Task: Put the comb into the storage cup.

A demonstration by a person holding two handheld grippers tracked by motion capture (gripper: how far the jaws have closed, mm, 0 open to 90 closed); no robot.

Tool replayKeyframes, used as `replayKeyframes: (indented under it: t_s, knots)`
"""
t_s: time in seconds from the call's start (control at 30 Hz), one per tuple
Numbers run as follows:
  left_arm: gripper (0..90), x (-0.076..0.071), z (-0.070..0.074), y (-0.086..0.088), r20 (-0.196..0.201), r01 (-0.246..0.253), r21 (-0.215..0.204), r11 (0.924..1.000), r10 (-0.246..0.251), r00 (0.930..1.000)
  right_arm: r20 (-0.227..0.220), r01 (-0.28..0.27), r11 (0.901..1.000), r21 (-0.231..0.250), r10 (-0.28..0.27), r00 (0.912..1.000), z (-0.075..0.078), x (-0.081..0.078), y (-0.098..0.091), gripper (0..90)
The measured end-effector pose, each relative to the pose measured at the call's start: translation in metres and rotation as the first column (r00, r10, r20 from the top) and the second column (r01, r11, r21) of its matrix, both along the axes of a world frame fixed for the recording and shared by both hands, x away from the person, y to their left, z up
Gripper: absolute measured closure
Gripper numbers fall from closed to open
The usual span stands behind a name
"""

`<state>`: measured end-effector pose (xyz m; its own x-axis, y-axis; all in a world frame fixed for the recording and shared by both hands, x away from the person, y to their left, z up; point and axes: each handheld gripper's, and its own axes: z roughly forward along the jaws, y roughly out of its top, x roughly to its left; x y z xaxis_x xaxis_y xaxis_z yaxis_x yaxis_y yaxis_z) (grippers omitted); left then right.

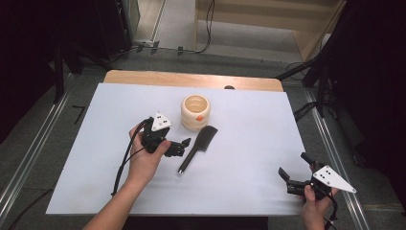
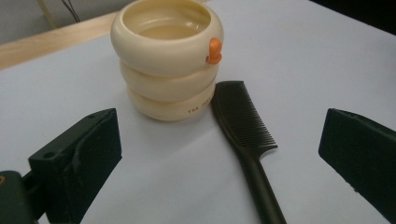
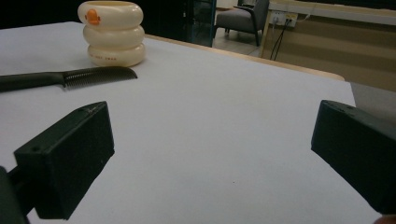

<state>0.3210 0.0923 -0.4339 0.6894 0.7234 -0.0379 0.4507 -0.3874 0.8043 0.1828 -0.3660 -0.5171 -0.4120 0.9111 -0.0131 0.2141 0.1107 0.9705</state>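
A cream ribbed cup (image 1: 195,112) with an orange knob stands upright at the middle back of the white sheet (image 1: 249,187). A black comb (image 1: 197,147) lies just in front of it, teeth end toward the cup, handle toward me. My left gripper (image 1: 182,147) is open just left of the comb's handle. In the left gripper view the comb (image 2: 243,126) and the cup (image 2: 168,70) lie ahead between the open jaws. My right gripper (image 1: 294,165) stands open at the front right corner, far from both, with nothing between its jaws. From there the comb (image 3: 70,77) and cup (image 3: 112,35) sit far left.
The white sheet covers a wooden table whose back edge (image 1: 191,79) shows bare. Metal rails (image 1: 28,158) run along the floor on both sides. Cables lie on the floor behind the table. A grey chair (image 3: 243,18) stands farther back.
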Motion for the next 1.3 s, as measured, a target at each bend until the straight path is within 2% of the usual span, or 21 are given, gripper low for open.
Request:
replayKeyframes:
  t_s: [0.2,0.37,0.53,0.63,0.8,0.97,1.17,1.23,1.27,1.3]
  knots:
    - [0.0,0.002,-0.004,-0.005,-0.03,-0.005,0.027,0.9996,0.005,0.9995,-0.002,0.005,1.0,0.005,-0.005,1.0,0.0,0.0,-0.001,0.0]
    - [1.4,0.003,-0.006,-0.009,-0.036,-0.02,0.041,0.999,0.021,0.9991,0.0,0.002,1.0,0.0,-0.002,1.0,0.0,0.0,0.0,0.0]
    - [1.5,0.003,-0.007,-0.013,-0.047,-0.011,0.061,0.9981,0.014,0.9988,-0.009,-0.003,1.0,0.002,0.003,1.0,0.0,0.0,0.0,0.0]
    - [1.5,0.003,-0.007,-0.015,-0.041,-0.002,0.072,0.9974,0.005,0.9992,-0.011,-0.001,1.0,-0.001,0.001,0.9999,0.0,0.001,0.0,0.0]
    - [1.6,0.004,-0.007,-0.019,-0.06,0.003,0.096,0.9953,0.003,0.9982,-0.011,-0.002,1.0,0.002,0.002,0.9999,0.0,0.001,0.0,0.0]
    - [4.6,0.006,-0.01,-0.022,-0.081,-0.015,0.119,0.9928,0.025,0.9964,-0.011,0.0,1.0,0.002,0.0,0.9999,0.0,0.001,0.0,0.0]
    - [5.4,0.007,-0.013,-0.025,-0.109,-0.007,0.131,0.9913,0.022,0.9938,-0.012,0.0,1.0,0.004,0.0,0.9999,0.0,0.001,0.0,0.0]
    - [9.0,0.006,-0.013,-0.027,-0.102,-0.031,0.145,0.9889,0.046,0.9937,-0.012,0.0,1.0,0.003,0.0,0.9999,0.0,0.001,0.0,0.0]
    - [13.8,0.006,-0.013,-0.028,-0.099,-0.046,0.157,0.9865,0.062,0.9932,-0.012,0.001,1.0,0.004,-0.001,0.9999,0.0,0.001,0.0,0.0]
    - [14.5,0.006,-0.013,-0.029,-0.107,-0.038,0.16,0.9864,0.055,0.9927,-0.012,0.002,1.0,0.004,-0.002,0.9999,0.0,0.001,0.0,0.0]
